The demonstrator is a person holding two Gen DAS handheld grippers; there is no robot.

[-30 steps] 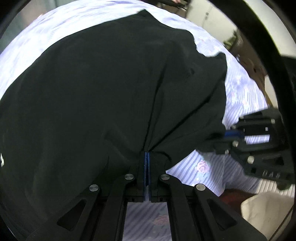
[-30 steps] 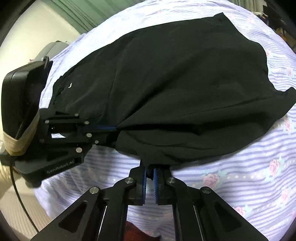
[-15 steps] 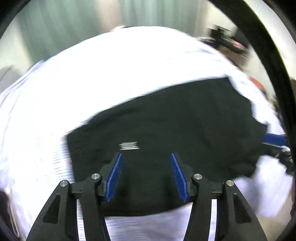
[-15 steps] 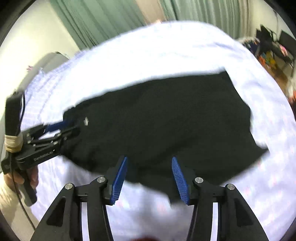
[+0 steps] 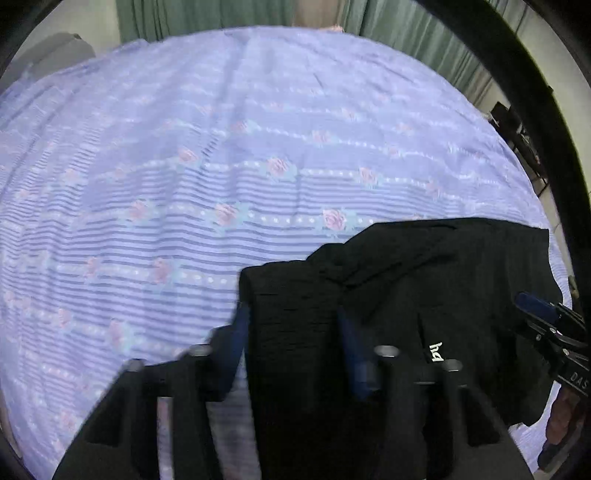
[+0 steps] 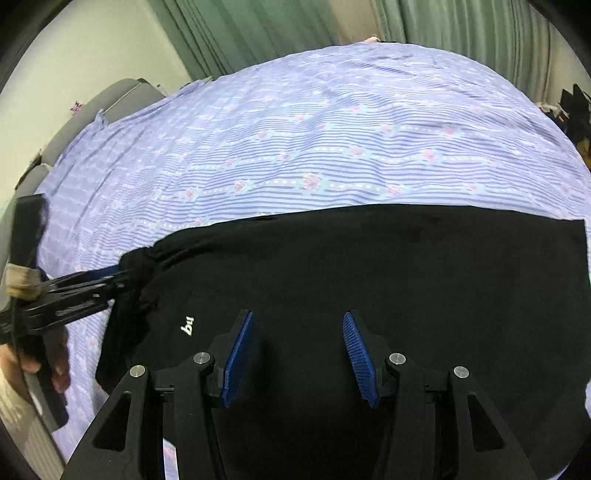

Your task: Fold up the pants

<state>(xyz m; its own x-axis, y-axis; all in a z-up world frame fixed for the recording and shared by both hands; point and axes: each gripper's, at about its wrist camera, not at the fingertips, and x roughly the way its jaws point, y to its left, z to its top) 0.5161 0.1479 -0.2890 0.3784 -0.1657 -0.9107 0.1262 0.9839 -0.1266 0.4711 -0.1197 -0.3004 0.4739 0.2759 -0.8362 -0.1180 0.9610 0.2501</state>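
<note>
The black pants [image 6: 388, 266] lie folded on the lilac striped bedsheet [image 6: 295, 129], a small white logo [image 6: 188, 325] near their left end. My right gripper [image 6: 297, 350] is open and empty just above the cloth. My left gripper [image 5: 291, 343] is open, its blue pads either side of the bunched left corner of the pants [image 5: 424, 288]. In the right wrist view the left gripper [image 6: 122, 280] shows at the pants' left edge with cloth gathered at its tips. The right gripper [image 5: 535, 310] shows at the right edge of the left wrist view.
The flowered bedsheet [image 5: 221, 166] stretches far beyond the pants. Green curtains [image 6: 277, 26] hang behind the bed. A grey chair [image 6: 92, 110] stands at the bed's left side. Dark clutter [image 6: 576, 107] sits at the right.
Both grippers were shut on the pants' edge a second ago and have since let go and opened. The left gripper has moved to the pants' left corner, which now sits between its pads.
</note>
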